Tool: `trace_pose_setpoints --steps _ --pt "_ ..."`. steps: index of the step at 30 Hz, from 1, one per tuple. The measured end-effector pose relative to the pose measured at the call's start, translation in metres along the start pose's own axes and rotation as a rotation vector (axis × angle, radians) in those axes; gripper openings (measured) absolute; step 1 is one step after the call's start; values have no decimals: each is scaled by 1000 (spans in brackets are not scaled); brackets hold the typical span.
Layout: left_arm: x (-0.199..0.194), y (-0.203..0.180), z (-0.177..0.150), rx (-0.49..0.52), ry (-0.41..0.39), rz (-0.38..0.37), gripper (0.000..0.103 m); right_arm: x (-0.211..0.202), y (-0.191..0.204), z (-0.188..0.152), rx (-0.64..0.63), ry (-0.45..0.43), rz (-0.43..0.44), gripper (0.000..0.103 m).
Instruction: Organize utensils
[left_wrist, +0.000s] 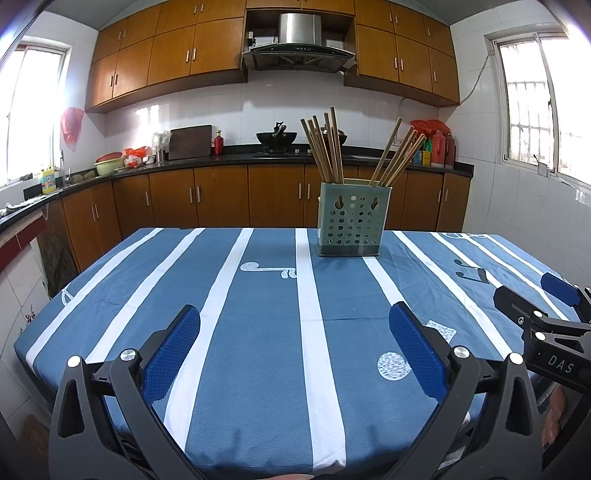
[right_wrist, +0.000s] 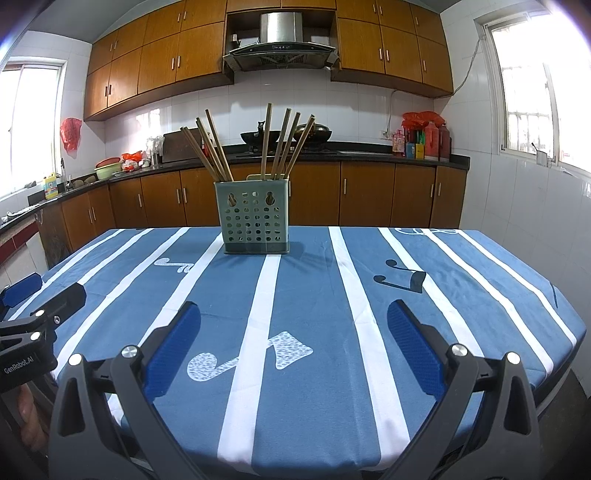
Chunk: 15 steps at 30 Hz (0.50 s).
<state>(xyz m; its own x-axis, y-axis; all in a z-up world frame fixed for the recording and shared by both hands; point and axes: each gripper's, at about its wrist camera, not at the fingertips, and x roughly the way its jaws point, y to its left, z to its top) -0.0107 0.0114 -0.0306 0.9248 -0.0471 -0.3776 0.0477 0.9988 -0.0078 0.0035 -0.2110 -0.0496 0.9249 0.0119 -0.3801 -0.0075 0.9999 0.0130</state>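
While both hand-held grippers, left (left_wrist: 293, 332) and right (right_wrist: 293, 332), hover wide open and empty, chopsticks (right_wrist: 236, 147) stand in the far holder (right_wrist: 255, 221).

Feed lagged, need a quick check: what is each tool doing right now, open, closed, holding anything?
Left tool: open, holding nothing, over the tablecloth.
Right tool: open, holding nothing.

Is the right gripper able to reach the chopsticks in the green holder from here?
Probably yes. The right gripper is open, and only bare tablecloth lies between it and the holder. The chopsticks stand exposed above the rim.
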Motion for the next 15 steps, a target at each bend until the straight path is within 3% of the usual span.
trace_pose_setpoints --steps 15 --pt "0 0 1 0 0 0 101 0 1 0 1 2 1 99"
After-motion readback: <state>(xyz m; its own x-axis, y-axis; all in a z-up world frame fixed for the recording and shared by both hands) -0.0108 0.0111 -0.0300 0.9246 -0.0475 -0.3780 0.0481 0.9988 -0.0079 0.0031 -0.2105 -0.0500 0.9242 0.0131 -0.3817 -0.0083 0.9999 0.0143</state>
